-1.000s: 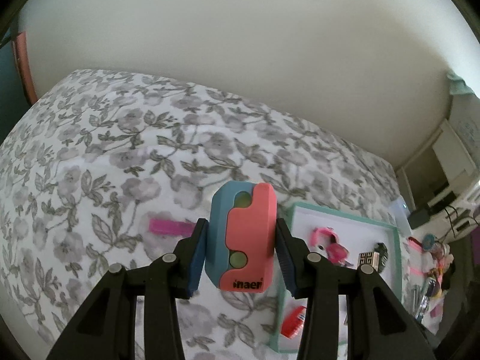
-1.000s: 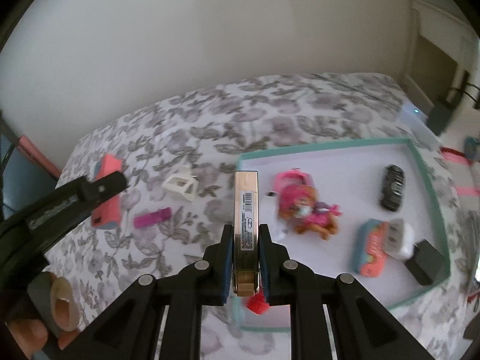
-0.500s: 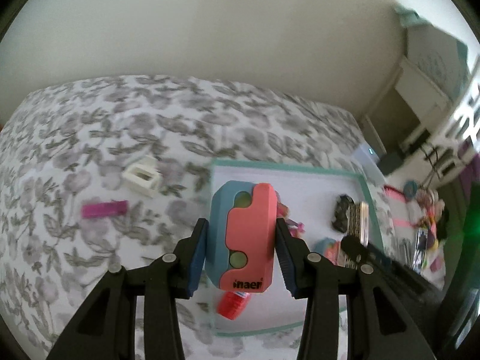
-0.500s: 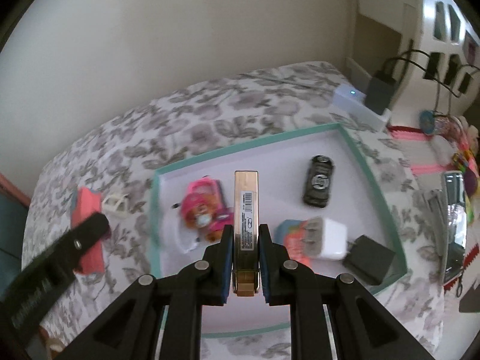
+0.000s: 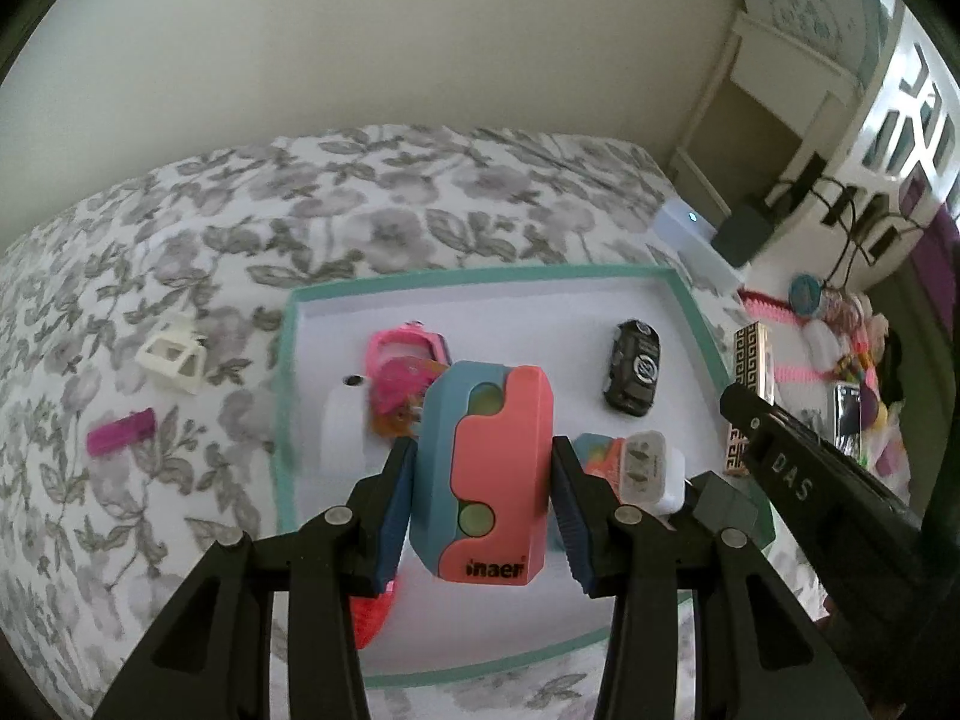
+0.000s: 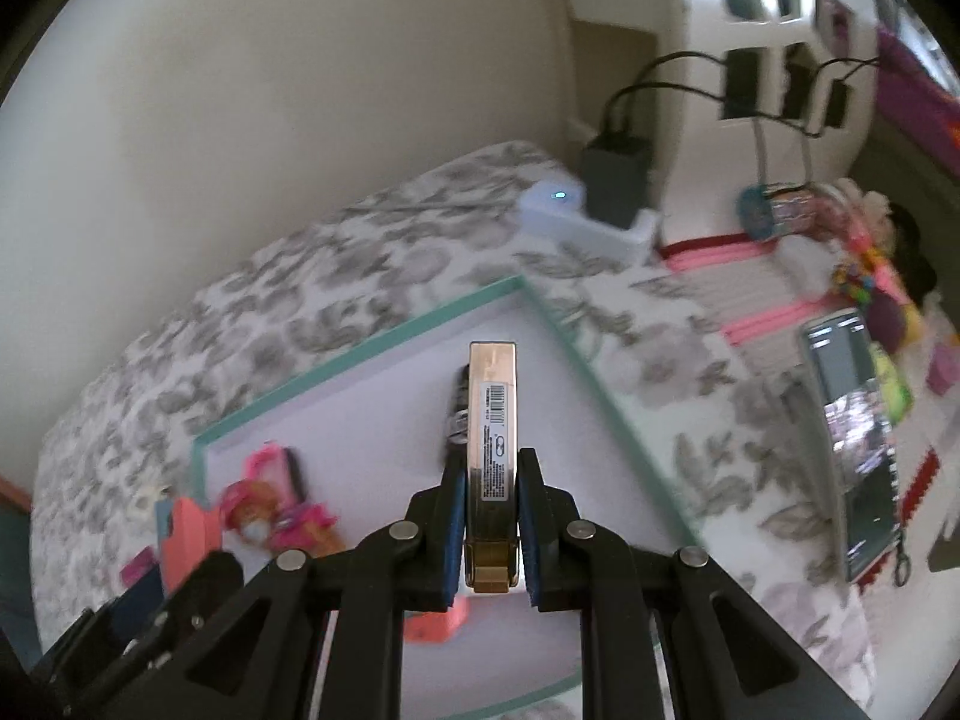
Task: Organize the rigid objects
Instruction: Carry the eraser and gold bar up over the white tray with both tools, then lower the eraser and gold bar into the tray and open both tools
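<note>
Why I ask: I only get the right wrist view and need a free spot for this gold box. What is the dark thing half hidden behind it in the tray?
Observer: A black toy car, lying on the floor of the tray towards its far right side.
Operator: And nearer me than the gold box, where my jaws block the view?
Observer: A white charger plug lies next to a black adapter, by the tray's near right corner.
</note>
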